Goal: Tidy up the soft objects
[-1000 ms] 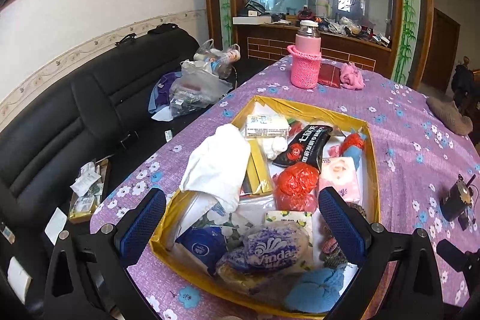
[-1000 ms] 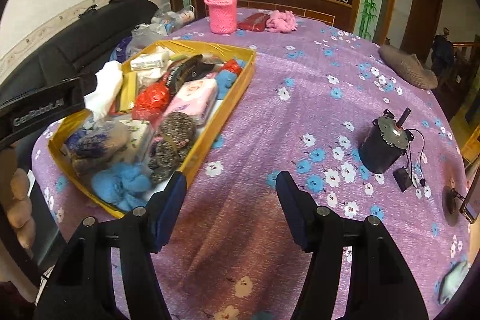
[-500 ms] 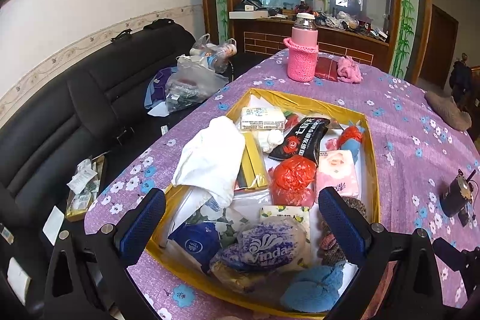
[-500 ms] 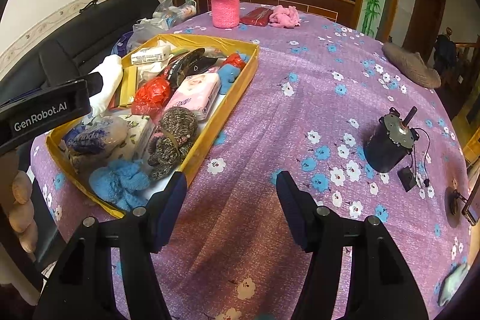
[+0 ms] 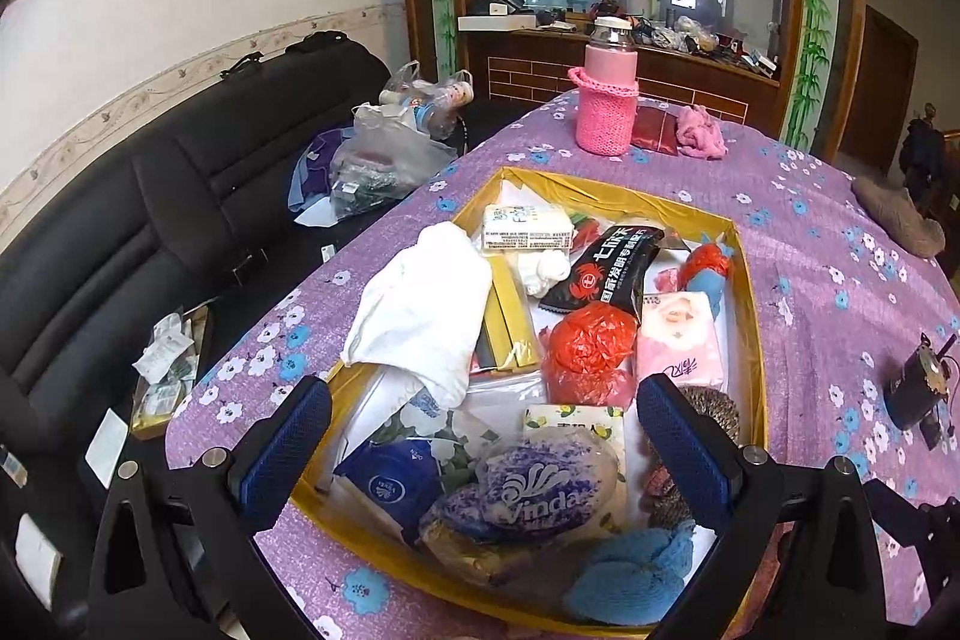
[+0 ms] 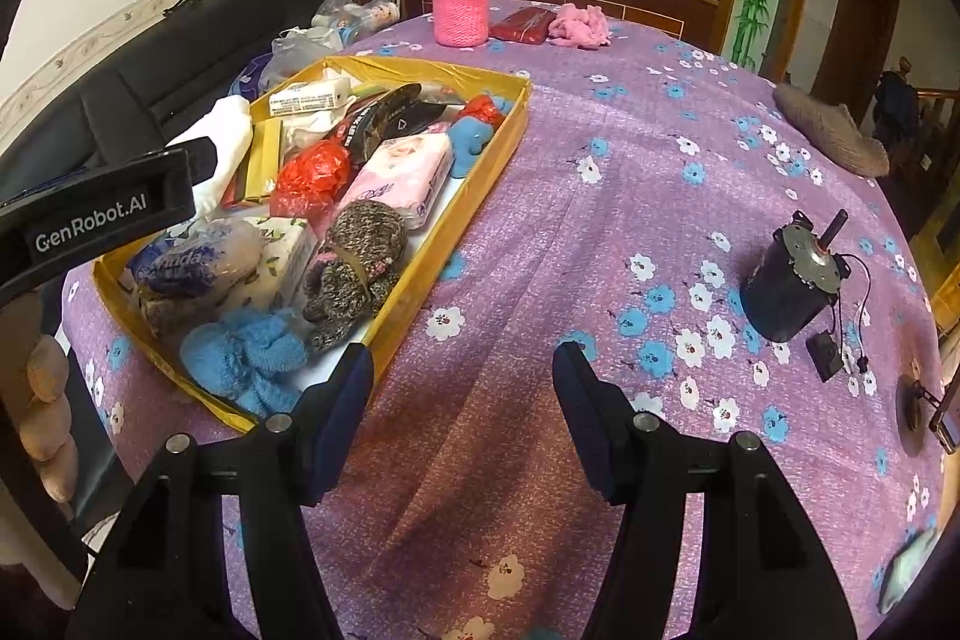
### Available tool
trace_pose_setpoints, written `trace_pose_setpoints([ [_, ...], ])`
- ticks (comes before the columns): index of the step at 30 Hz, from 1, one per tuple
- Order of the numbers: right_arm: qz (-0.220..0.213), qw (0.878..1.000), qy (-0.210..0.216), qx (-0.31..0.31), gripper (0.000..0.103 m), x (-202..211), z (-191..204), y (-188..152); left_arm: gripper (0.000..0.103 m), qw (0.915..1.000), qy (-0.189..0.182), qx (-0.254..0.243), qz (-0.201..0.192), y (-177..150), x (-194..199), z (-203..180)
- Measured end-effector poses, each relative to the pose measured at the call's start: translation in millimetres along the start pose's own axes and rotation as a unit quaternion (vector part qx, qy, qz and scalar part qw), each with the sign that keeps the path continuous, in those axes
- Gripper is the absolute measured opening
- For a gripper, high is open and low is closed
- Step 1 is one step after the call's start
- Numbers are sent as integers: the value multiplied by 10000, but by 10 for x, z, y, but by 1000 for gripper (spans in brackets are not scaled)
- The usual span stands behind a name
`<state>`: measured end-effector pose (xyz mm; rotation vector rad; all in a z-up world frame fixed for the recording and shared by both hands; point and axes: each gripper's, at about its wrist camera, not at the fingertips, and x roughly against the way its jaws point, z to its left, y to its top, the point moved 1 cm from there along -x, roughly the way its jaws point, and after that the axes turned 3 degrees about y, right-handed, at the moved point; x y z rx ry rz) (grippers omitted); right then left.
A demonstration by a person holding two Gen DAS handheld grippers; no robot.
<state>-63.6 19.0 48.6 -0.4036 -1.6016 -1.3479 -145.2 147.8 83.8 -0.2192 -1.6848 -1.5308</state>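
Note:
A yellow tray point(image 5: 753, 316) point(image 6: 480, 160) on the purple flowered tablecloth holds several soft items: a white cloth point(image 5: 420, 304), a Vinda tissue pack point(image 5: 534, 484), a pink tissue pack point(image 5: 678, 340) point(image 6: 402, 172), a red plastic wad point(image 5: 591, 340), a blue knit piece point(image 5: 630, 568) point(image 6: 246, 352) and a brown knit roll point(image 6: 354, 256). My left gripper point(image 5: 480, 436) is open and empty, above the tray's near end. My right gripper point(image 6: 462, 400) is open and empty over bare cloth, right of the tray.
A pink knit-sleeved bottle point(image 5: 606, 100), a red pouch point(image 6: 522, 25) and a pink cloth point(image 6: 579, 25) stand at the table's far side. A brown knit piece point(image 6: 831, 136) lies far right. A black motor with wires point(image 6: 786, 280) sits right. A black sofa point(image 5: 150, 220) is left.
Both grippers have drawn back and risen a little, so the tray sits slightly farther in both views. Jaws stay open; nothing was picked up.

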Motion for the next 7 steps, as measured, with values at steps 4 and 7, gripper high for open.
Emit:
trace_pose_setpoints([
  [4, -17, 10000, 14, -12, 61, 15, -16, 1, 103, 10000, -7, -56, 48, -8, 17, -13],
  [7, -35, 10000, 41, -56, 61, 42, -55, -8, 103, 9999, -78, -30, 75, 16, 59, -25],
])
